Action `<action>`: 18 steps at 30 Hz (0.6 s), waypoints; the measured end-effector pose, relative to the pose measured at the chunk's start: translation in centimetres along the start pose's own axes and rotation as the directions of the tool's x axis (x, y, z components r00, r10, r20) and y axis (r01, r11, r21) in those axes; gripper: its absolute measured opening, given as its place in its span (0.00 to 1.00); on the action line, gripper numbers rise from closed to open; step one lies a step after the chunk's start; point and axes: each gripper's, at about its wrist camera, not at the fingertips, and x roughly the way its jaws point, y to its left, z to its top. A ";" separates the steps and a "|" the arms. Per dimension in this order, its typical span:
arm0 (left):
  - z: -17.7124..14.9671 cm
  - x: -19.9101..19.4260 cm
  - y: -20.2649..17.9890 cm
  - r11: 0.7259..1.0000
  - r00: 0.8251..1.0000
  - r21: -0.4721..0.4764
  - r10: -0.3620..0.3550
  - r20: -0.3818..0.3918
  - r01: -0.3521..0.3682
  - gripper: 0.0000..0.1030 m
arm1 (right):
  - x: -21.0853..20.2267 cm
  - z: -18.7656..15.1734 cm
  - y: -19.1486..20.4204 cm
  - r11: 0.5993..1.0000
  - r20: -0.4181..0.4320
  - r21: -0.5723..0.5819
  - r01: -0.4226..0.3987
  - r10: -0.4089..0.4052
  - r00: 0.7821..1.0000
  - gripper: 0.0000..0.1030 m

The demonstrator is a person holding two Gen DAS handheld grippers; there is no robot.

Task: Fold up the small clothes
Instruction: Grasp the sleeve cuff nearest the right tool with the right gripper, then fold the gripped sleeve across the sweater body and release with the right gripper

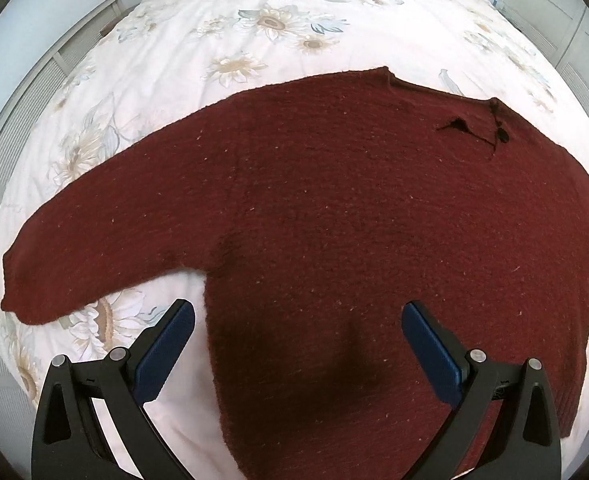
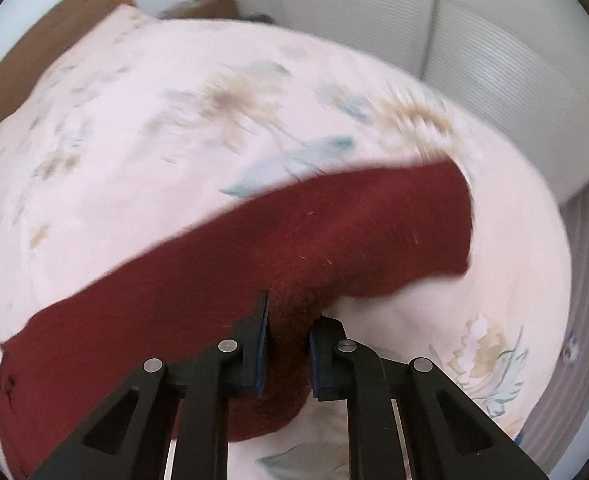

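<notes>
Already the right gripper (image 2: 288, 346) has a pinch of the dark red knitted sweater (image 1: 334, 220), which lies on the floral bedspread (image 1: 254, 20)

Spread flat across the bedspread, the sweater has its neckline (image 1: 434, 90) on the side farthest from the left gripper (image 1: 298, 344) and one sleeve (image 1: 94, 256) stretched out to the left of its body. The left gripper hovers above the sweater's lower body near the hem, its blue-padded fingers (image 1: 166, 352) wide apart and gripping nothing. At the sweater's other sleeve (image 2: 394, 220), the right gripper's fingers are drawn close together around a bunched fold of the knit, and the cuff end reaches out past them over the bedspread; that view is blurred
</notes>
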 end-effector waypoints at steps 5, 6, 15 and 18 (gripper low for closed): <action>-0.7 -0.5 0.4 0.997 0.997 0.016 0.069 0.018 -0.069 0.99 | -5.5 -0.2 5.9 0.988 0.090 -0.139 -0.065 0.078 0.993 0.15; -0.8 -0.5 0.5 0.996 0.996 0.022 0.082 0.020 -0.082 0.99 | -6.6 -0.1 7.4 0.981 0.100 -0.169 -0.094 0.112 0.989 0.15; -1.1 -1.4 2.1 1.000 0.999 -0.011 0.002 0.046 -0.001 0.99 | -14.5 -2.7 21.9 0.881 0.127 -0.402 -0.252 0.326 0.937 0.15; -0.9 -1.7 2.6 1.000 0.998 -0.018 -0.022 0.060 0.023 0.99 | -16.4 -4.2 27.1 0.833 0.104 -0.465 -0.298 0.386 0.916 0.15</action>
